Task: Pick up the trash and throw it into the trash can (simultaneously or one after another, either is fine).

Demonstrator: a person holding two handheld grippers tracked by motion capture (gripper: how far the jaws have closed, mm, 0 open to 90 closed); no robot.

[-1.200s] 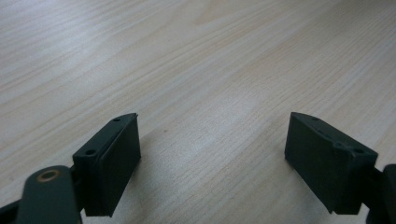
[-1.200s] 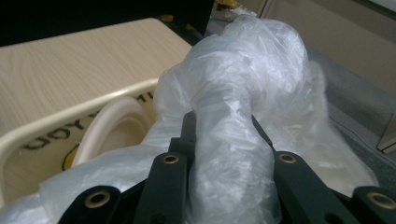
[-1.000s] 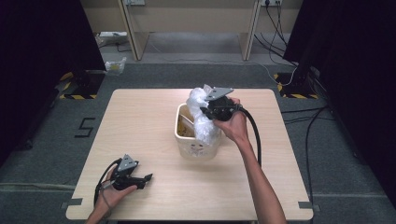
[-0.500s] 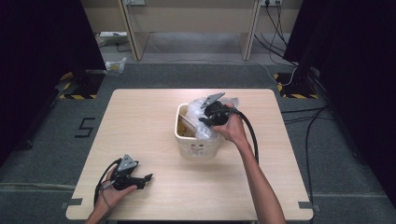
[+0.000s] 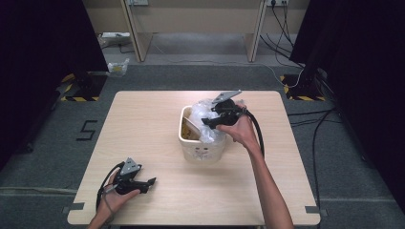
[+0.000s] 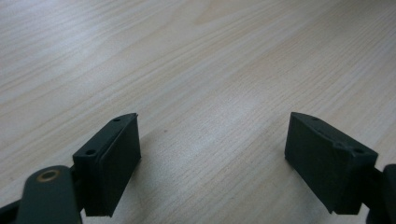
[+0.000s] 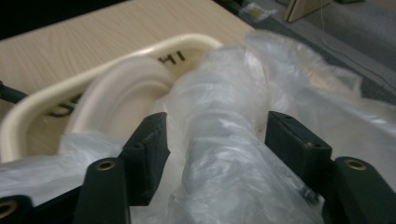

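- Clear plastic bag (image 5: pixel 210 131) sits bunched in the cream bin (image 5: pixel 203 148), near the middle of the table (image 5: pixel 143 124); part of it spills over the bin's right rim.
- Right gripper (image 5: pixel 210 121) hangs just above the bin's mouth, tilted down into the bag.
- Its jaws have just been opening. In the right gripper view a rolled fold of the bag (image 7: pixel 229 154) lies between them, with the pads (image 7: pixel 152 140) standing off to either side of it rather than squeezing.
- Bin rim (image 7: pixel 93 70) curves just beyond the jaws, with dark lettering on its inner wall.
- Left gripper (image 5: pixel 145 182) rests low on the table, well apart from the bin, toward the near left corner.
- Its jaws are spread wide over bare wood (image 6: pixel 210 93), nothing between them.
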